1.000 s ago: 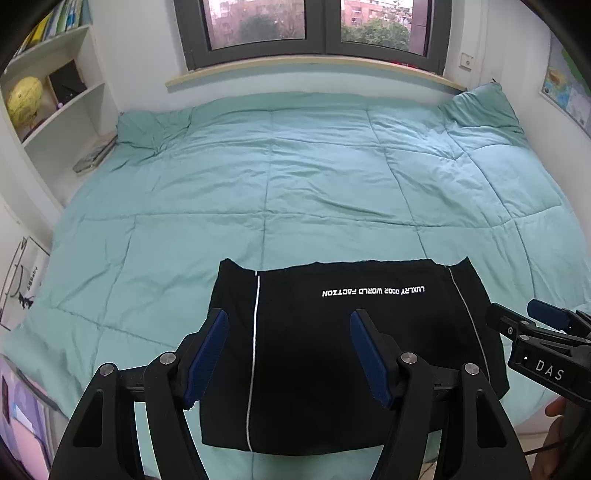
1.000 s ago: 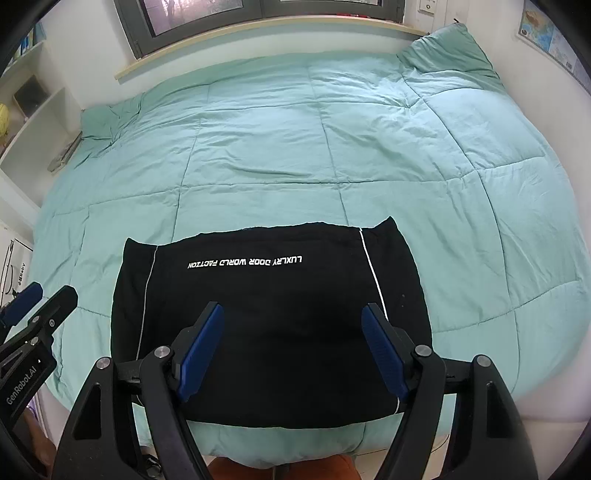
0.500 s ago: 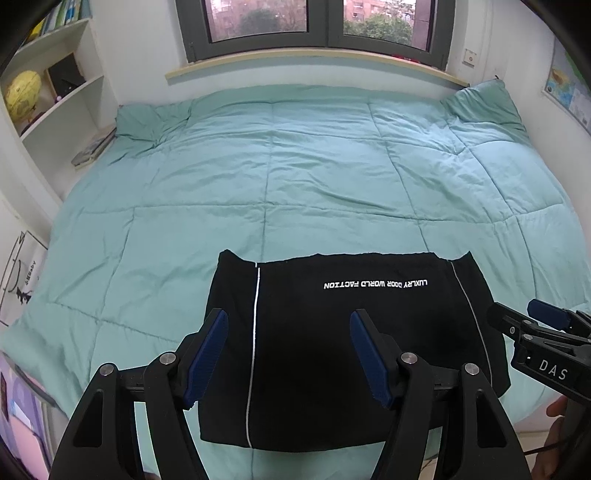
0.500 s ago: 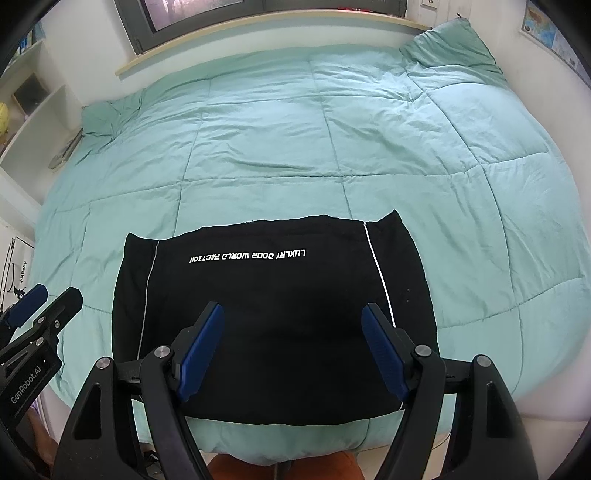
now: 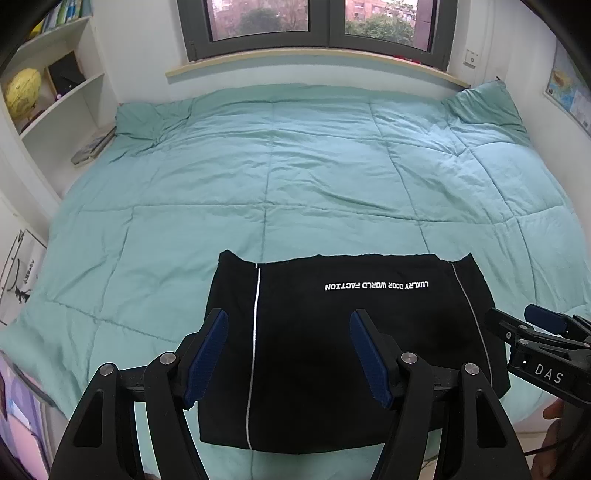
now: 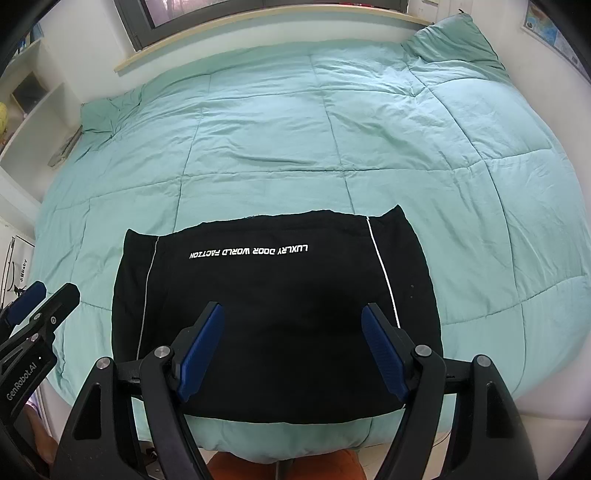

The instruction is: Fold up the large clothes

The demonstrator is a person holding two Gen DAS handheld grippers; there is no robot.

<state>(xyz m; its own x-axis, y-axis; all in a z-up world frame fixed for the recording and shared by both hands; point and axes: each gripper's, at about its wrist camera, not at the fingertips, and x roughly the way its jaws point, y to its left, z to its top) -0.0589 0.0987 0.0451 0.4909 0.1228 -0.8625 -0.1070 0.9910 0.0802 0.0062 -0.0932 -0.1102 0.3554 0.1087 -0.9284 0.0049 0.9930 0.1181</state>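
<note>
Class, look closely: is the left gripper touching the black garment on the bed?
Cannot tell. In the left wrist view the left gripper is open over the black garment, holding nothing, but neither view shows a gap or contact plainly.

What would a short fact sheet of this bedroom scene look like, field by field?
Garment: black garment, folded into a rectangle, white stripes and upside-down white lettering
Surface: teal quilt covering the bed
Garment position: near edge of the bed, lying flat
Left tool: open, above the garment, holding nothing
Right tool: open, above the garment, holding nothing
Background: window, shelves with a yellow globe
</note>
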